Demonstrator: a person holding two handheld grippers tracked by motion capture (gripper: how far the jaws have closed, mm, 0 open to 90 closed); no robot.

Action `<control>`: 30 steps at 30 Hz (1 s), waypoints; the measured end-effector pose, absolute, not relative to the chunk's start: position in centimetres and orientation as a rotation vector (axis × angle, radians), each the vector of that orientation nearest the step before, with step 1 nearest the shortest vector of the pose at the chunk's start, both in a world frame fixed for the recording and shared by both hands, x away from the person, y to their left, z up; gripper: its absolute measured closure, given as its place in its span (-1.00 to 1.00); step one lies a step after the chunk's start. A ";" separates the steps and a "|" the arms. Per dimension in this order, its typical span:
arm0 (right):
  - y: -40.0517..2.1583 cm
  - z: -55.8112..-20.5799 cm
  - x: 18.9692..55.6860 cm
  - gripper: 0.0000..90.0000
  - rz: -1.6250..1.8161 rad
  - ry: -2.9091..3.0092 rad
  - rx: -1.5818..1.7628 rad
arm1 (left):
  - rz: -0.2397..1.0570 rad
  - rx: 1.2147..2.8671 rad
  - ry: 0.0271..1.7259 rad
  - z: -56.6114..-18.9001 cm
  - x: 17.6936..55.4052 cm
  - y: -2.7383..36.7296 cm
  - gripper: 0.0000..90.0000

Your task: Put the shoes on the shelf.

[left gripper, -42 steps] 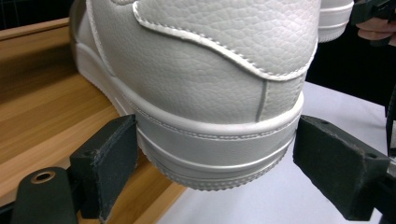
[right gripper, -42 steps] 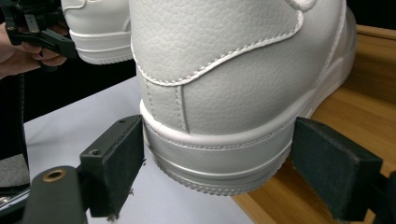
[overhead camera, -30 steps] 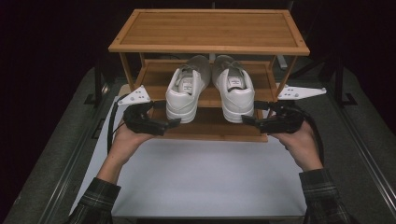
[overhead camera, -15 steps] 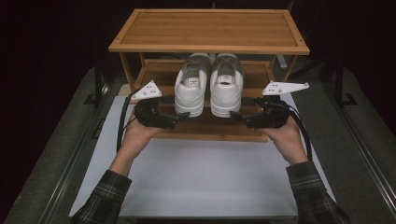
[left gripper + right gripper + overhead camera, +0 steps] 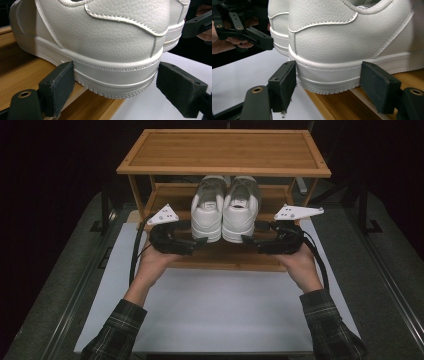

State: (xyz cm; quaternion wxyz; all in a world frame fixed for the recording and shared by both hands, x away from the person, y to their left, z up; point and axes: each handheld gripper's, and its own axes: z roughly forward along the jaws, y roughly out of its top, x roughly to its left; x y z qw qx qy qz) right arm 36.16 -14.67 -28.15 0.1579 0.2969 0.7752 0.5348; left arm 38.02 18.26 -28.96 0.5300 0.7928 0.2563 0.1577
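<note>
Both sneakers are now sitting closer together than a second ago, heels overhanging the lower shelf's [image 5: 220, 261] front edge. The left gripper [image 5: 196, 242] is bracketing the left sneaker [image 5: 208, 212] unclenched; the right gripper [image 5: 250, 241], jaws just closing, is touching the right sneaker [image 5: 241, 210] with one pad. Uneven squeezing could be twisting a heel off the edge.

White sneakers [image 5: 225, 210] paired on lower shelf [image 5: 225, 257]

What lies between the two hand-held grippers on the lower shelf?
The heels of two white sneakers: left sneaker and right sneaker, side by side between the left hand-held gripper and right hand-held gripper, in the high view.
</note>
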 end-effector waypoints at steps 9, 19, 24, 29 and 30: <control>-14.8 -28.3 35.9 -0.38 1.528 2.235 0.853 | 0.373 1.919 0.615 -29.0 37.9 18.5 -0.67; -16.5 -28.3 35.4 -0.45 1.524 2.224 0.875 | 0.377 1.921 0.621 -28.6 37.1 20.4 -0.67; -17.5 -28.0 34.9 -0.50 1.508 2.224 0.895 | 0.383 1.920 0.635 -28.4 36.5 21.9 -0.67; -18.5 -28.1 34.2 -0.53 1.493 2.216 0.911 | 0.396 1.922 0.654 -28.3 35.9 23.6 -0.67; -18.9 -28.3 34.1 -0.54 1.487 2.213 0.916 | 0.399 1.924 0.654 -28.4 35.8 23.8 -0.67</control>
